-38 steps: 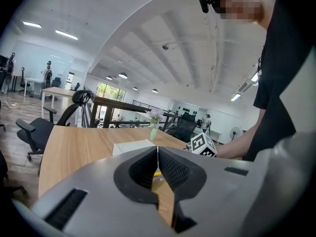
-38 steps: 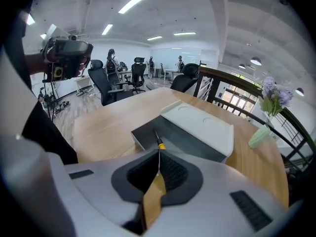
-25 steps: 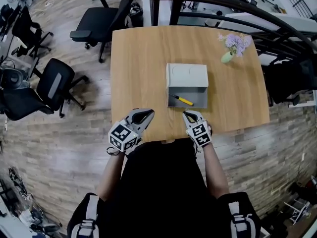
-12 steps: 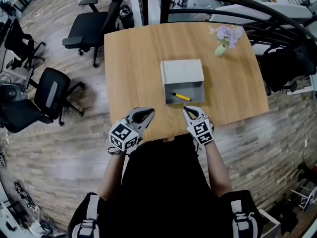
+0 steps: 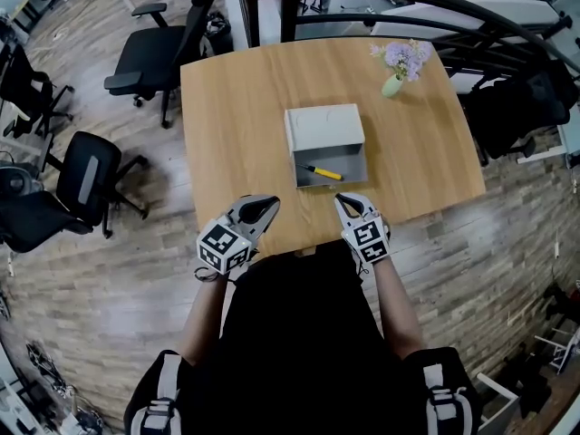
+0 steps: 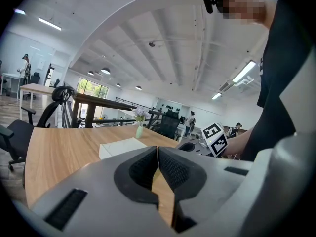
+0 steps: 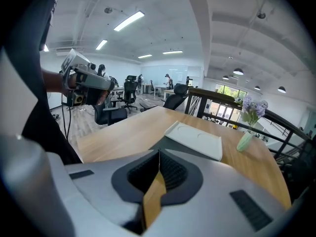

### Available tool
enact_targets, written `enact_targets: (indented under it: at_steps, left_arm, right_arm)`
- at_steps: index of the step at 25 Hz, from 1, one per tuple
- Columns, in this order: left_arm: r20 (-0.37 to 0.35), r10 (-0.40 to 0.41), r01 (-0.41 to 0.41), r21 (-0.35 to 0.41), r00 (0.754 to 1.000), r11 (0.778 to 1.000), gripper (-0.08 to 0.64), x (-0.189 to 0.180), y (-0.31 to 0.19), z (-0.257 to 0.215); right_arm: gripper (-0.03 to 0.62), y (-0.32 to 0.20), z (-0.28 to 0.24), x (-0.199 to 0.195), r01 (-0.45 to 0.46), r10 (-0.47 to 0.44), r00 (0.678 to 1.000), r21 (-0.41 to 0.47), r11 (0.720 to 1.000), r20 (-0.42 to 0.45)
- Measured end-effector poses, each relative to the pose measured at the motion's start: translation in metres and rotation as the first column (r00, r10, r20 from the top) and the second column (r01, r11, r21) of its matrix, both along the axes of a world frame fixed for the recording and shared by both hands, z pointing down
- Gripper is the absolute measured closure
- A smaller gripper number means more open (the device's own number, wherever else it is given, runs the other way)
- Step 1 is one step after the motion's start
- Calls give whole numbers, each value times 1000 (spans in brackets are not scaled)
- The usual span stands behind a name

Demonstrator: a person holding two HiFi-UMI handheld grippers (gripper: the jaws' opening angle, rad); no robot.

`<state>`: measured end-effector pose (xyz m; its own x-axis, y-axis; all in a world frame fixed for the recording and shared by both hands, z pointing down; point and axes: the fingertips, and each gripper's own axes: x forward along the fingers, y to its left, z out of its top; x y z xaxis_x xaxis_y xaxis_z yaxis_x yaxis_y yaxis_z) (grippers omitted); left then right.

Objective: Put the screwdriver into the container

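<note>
Lying in the grey container on the table, the yellow screwdriver sits beyond the left gripper and right gripper, both closed on nothing, each bearing black-and-white square markers.

Screwdriver is yellow and black, container pale grey, desk light wood. Left claw and right claw: grey, with black-and-white square markers.
</note>
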<state>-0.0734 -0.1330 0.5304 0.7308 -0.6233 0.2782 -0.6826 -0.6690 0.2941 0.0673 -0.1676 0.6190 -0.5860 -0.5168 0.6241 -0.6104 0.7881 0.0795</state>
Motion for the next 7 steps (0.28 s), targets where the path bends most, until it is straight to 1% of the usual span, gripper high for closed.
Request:
enact_targets:
  at_steps: [7]
  left_arm:
    - [-10,-20,20,12,1000,1000,532,-5,-1,-1]
  right_arm:
    - [566,5,1,6,-14,14,1000,-14,1000,13]
